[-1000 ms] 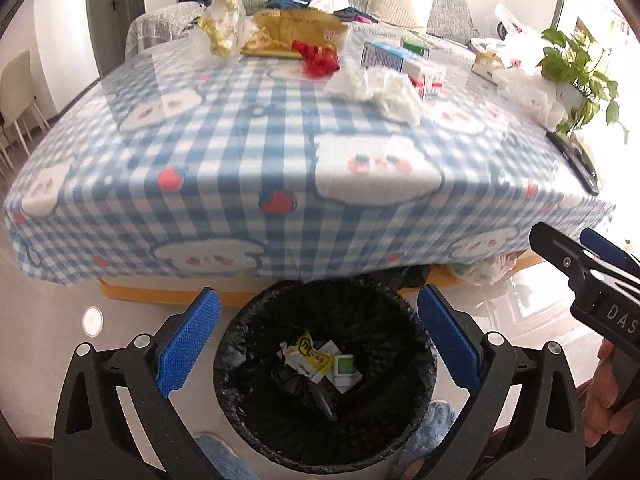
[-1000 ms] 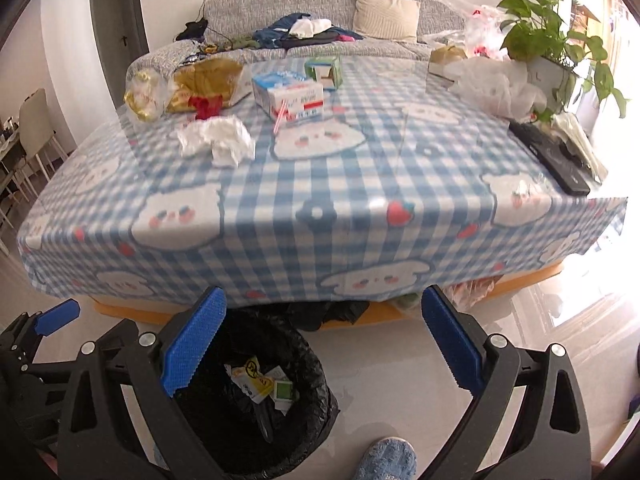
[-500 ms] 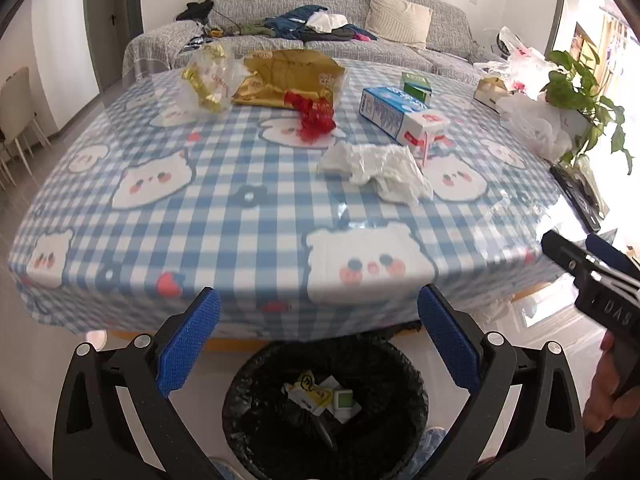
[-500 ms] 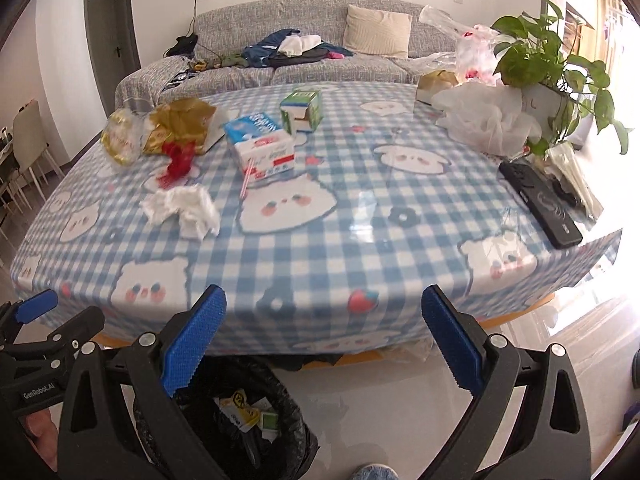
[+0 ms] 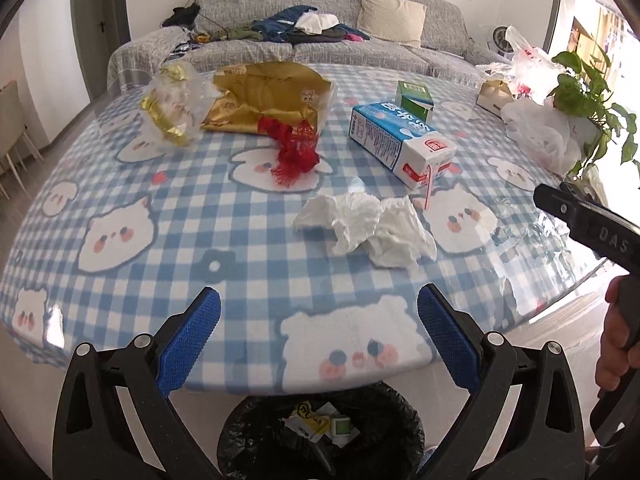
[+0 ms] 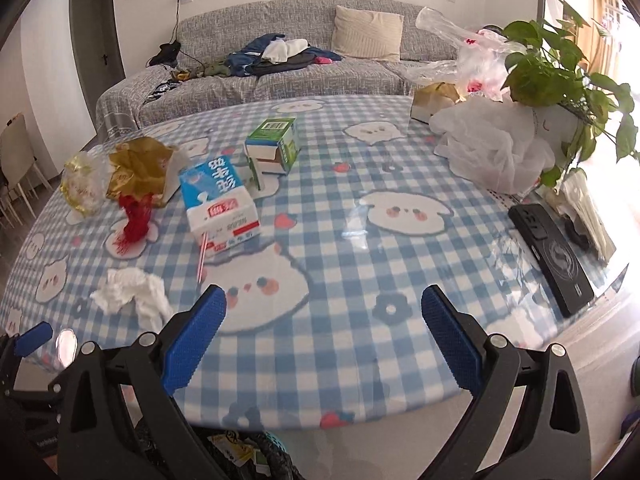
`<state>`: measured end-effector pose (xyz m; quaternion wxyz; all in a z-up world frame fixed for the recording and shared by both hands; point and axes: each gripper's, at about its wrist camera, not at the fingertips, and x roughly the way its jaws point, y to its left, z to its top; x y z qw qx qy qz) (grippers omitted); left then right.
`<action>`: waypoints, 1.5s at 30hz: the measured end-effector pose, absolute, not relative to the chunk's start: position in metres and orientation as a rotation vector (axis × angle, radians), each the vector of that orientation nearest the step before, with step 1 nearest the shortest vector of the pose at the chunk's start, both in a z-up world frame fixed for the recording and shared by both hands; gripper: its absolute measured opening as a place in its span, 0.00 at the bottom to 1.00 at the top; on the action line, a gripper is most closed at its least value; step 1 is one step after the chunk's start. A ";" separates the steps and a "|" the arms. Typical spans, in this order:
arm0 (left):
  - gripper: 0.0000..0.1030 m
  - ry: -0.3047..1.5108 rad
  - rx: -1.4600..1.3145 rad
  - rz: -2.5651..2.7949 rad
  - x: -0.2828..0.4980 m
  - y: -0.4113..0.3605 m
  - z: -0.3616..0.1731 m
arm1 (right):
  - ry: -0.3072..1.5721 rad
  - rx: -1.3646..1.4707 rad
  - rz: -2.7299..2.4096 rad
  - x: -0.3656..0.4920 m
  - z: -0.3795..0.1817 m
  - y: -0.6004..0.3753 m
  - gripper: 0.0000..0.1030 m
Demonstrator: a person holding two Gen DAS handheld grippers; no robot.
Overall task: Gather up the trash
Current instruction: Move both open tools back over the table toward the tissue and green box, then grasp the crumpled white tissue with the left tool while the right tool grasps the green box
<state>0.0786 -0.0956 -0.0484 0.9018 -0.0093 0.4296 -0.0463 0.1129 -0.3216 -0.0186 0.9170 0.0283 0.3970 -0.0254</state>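
**Over the checked bench, both tongs gape and carry nothing**

At the near rim of the round bench [image 5: 132,184], draped in glossy blue-and-white check cloth printed with bears, the left tongs [image 5: 316,344] hang spread wide, their ribbed blue pads bare. Crumpled white tissue [image 5: 368,230] lies at 12 o'clock from them, soft and creased. Beyond it at 1 o'clock a rectangular blue-and-white milk carton [image 5: 400,144] lies on its side, a striped straw at its end. A frayed red tassel [image 5: 294,152] sits at 11 o'clock against a wrinkled gold foil bag [image 5: 268,96]. A black-lined round bin [image 5: 320,436] stands at 6 o'clock, under the bench rim, holding small wrappers. The right tongs [image 6: 320,348] also stand wide apart, empty, with a small green carton [image 6: 276,144] at 12 o'clock.
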 end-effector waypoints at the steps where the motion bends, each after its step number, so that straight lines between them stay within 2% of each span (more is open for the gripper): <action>1: 0.94 0.891 -0.022 -0.098 0.084 -0.097 -0.049 | 0.819 0.057 -0.050 0.121 -0.018 -0.321 0.91; 15: 0.94 0.910 -0.033 -0.134 0.122 -0.122 -0.047 | 0.866 0.098 -0.044 0.207 -0.028 -0.321 0.92; 27: 0.93 0.981 -0.005 -0.078 0.149 -0.118 -0.063 | 0.868 0.130 -0.031 0.271 -0.014 -0.310 0.91; 33: 0.87 1.009 0.013 -0.092 0.160 -0.122 -0.067 | 0.897 0.132 -0.025 0.302 -0.020 -0.300 0.91; 40: 0.66 1.049 0.030 -0.104 0.170 -0.132 -0.078 | 0.908 0.127 -0.027 0.331 -0.026 -0.290 0.90; 45: 0.39 1.037 0.035 -0.096 0.173 -0.134 -0.077 | 0.934 0.098 -0.018 0.347 -0.039 -0.282 0.83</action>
